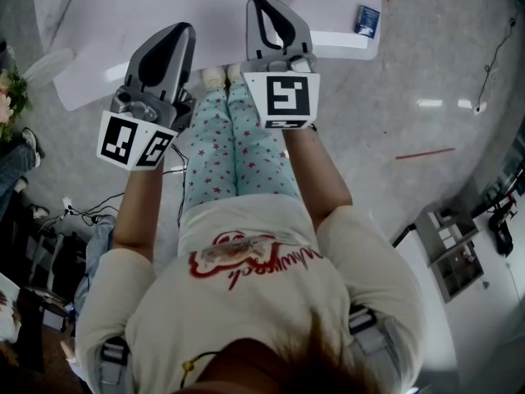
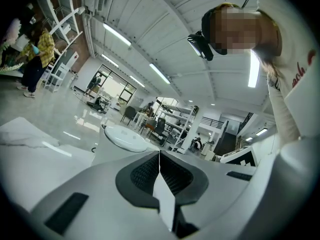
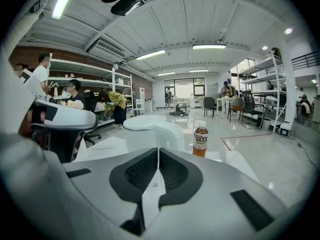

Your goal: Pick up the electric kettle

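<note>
While left gripper and right gripper hover clenched and empty over the table's near edge, electric kettle stands farther in on the table, bare tabletop between, bottle near the kettle.

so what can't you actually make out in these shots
- electric kettle, right gripper view: lower body hidden behind the shut right tongs.
- left gripper view: likewise, behind the shut left tongs.
- head view: kettle cut off by the top edge, apparently only a sliver shows.
- bottle, right gripper view: label too small to read.
- blue box, head view: print too small.
</note>
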Motion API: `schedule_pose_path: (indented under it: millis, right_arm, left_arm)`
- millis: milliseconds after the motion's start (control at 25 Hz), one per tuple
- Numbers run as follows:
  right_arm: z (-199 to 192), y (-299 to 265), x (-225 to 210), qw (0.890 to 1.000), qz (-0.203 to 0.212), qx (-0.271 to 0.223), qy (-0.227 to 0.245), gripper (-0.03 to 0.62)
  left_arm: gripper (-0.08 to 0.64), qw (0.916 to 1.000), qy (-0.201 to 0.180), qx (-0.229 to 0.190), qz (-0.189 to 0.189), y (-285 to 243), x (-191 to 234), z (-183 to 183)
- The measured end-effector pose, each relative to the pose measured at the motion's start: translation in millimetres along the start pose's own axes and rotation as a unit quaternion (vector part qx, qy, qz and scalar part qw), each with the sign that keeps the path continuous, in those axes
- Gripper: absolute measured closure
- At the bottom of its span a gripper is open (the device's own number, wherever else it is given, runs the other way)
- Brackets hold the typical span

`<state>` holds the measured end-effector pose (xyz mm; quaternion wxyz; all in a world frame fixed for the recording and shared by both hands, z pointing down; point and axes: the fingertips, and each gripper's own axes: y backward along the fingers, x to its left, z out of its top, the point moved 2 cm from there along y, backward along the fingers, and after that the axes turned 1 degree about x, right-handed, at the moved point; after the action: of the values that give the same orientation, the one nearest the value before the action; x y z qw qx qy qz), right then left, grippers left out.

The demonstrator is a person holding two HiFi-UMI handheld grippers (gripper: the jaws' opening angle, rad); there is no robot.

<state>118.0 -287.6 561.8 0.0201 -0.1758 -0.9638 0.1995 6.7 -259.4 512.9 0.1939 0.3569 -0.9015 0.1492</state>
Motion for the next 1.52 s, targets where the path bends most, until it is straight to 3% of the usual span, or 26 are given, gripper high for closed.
schedule_pose_path:
  millis: [360,680,760,840,1160,1400,1520]
  right_arm:
    - [-28.4,-10.7,-1.3,1.0,-0.008,0.012,-0.004,0.575]
    - [-39.1,-18.6,-21.5,0.997,-0.068,0.029,-0.002,0.573]
    - [-40.5,-23.5,-25.5,0.997,-0.075,0.029,-0.003,0.542]
    - [-43.4,-28.8,-28.0,0.997,-0.077,0.032,-0.008,0.454]
    - [-47.5,-49.0,-35.2,0.995,-0.087,0.041,-0.024,0.428]
    - [-45.4,-65.8,-37.8,0.994,-0.096,0.047,0.008,0.422]
    - [-45.4,-75.3,-40.8,0.994,-0.094,0.047,-0.005,0.422]
  left_arm:
    - [0.548,1.0,0.005,0.009,0.0,-4.1,12.8,-23.5]
    - [0.548,0.9998,0.012,0.006,0.015,3.5,21.7,-29.0]
    - [0.548,0.9997,0.016,0.006,0.02,5.7,24.7,-30.5]
    - [0.548,0.9995,0.018,0.007,0.024,7.6,26.3,-31.7]
    - [0.548,0.9992,0.024,0.012,0.028,6.6,31.9,-32.1]
    - [0.548,0.9992,0.029,0.013,0.024,-1.2,36.8,-30.3]
    - [0.548,0.9991,0.03,0.016,0.023,-8.0,40.6,-31.0]
